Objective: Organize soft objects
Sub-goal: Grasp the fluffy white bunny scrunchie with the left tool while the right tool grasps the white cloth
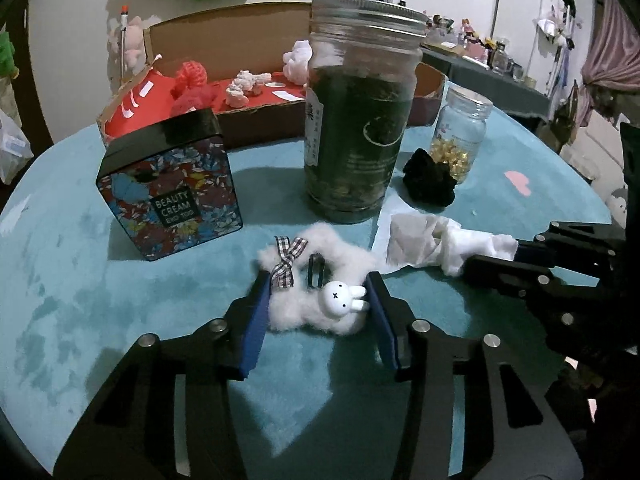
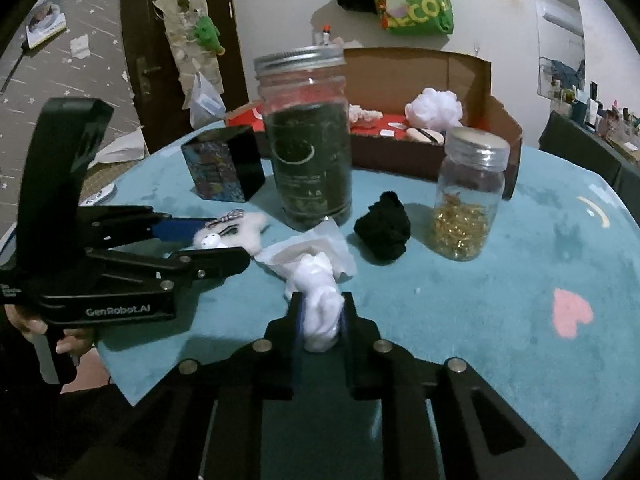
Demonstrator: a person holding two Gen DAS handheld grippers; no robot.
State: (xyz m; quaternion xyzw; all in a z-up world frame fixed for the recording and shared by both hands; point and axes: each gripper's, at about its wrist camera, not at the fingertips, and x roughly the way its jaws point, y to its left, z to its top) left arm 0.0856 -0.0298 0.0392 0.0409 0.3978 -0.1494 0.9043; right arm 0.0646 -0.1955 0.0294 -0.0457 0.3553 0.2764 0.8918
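Left wrist view: left claw [image 1: 320,304] spread around the fluffy white hair tie [image 1: 304,300] near the bench's front edge (light, compressible; best pinched across its plush ring). Right claw [image 2: 322,320] pinches a crumpled white tissue [image 2: 320,300].

"BEAUTY CREAM" is printed in pale letters on a dark label on the front of the flowered tin [image 1: 170,186], which stands near the left edge of the tabletop [image 1: 80,320]; a third line beneath cannot be read with certainty. "GenRobot.AI" is read on the side of the left gripper [image 2: 212,246]. On the green bag [image 2: 420,0] hung on the wall, the partial letters "MEG" and "ECO" are seen.
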